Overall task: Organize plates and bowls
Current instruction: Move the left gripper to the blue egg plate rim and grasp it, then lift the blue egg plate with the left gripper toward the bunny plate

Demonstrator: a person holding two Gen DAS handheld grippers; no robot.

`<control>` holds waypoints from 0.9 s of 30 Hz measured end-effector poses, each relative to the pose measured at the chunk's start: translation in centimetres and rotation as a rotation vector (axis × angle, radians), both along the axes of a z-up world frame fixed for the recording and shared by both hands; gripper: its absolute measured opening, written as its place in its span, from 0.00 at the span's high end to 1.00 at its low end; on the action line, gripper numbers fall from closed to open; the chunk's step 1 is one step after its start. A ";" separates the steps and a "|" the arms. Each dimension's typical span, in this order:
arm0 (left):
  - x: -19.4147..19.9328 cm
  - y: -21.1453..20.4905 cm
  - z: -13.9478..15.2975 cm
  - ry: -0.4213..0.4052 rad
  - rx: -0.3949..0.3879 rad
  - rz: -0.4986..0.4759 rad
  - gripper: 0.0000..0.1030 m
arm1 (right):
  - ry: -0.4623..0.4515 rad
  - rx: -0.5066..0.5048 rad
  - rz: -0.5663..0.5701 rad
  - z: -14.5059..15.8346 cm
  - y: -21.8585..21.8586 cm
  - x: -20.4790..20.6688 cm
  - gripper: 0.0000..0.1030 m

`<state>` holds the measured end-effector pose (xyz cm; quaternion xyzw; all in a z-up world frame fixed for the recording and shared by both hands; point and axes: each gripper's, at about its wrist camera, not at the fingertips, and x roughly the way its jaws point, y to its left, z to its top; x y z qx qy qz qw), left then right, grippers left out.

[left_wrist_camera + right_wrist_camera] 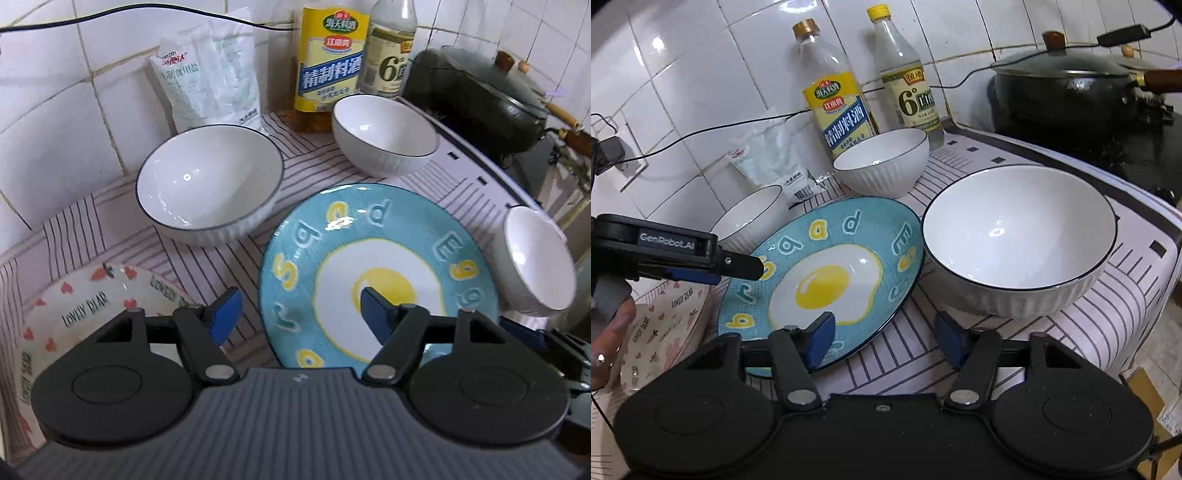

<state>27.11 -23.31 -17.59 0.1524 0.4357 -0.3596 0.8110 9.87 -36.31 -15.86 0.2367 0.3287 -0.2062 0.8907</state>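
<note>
A blue plate [376, 258] with a fried-egg picture lies on the striped cloth [314, 173]. My left gripper [299, 314] is open above the plate's left rim, with one finger over the yolk and nothing gripped. A large white bowl [210, 184] stands behind it, a second bowl [384, 134] farther back and a third [535, 258] at the right. A "Lovely Bear" plate [74, 306] lies at the lower left. In the right wrist view my right gripper [885, 338] is open. It sits between the blue plate's [820, 269] near rim and a large bowl [1019, 236]. The left gripper [753, 267] reaches in over the plate.
Two bottles [838, 107] [908, 81] and a salt bag [210, 74] stand against the tiled wall. A lidded black wok [1067, 88] sits on the stove at the right. A cable and socket [628, 170] are on the wall. A hand [609, 332] holds the left gripper.
</note>
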 end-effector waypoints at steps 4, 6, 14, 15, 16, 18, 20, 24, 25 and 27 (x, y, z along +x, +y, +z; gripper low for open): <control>1.5 -0.6 -0.6 0.038 0.022 -0.017 0.61 | 0.004 -0.004 0.013 -0.2 0.3 0.3 0.67; 1.9 -0.9 -0.8 0.037 0.037 -0.034 0.67 | -0.006 0.014 -0.005 -0.3 0.0 0.3 0.71; 2.5 -1.3 -1.9 0.025 0.079 -0.043 0.86 | -0.014 0.055 -0.029 -0.5 -0.8 0.5 0.77; 2.6 -1.3 -1.9 0.027 0.077 -0.041 0.86 | -0.013 0.061 -0.031 -0.5 -0.9 0.5 0.77; 2.7 -1.4 -1.9 0.028 0.075 -0.038 0.86 | -0.014 0.072 -0.035 -0.6 -1.0 0.5 0.77; 2.9 -1.5 -2.0 0.035 0.066 -0.031 0.85 | -0.011 0.102 -0.044 -0.7 -1.3 0.6 0.78; 3.1 -1.8 -2.2 0.041 0.064 -0.029 0.83 | -0.006 0.140 -0.057 -1.0 -1.4 0.8 0.78; 3.0 -2.4 -2.4 0.032 0.090 -0.067 0.80 | 0.013 0.122 -0.068 -1.0 -1.0 1.4 0.77; 3.2 -2.4 -2.5 0.045 0.086 -0.067 0.79 | 0.008 0.122 -0.071 -1.0 -1.0 1.4 0.77; 3.7 -2.3 -2.7 0.084 0.071 -0.064 0.75 | -0.007 0.122 -0.070 -1.2 -1.0 1.1 0.77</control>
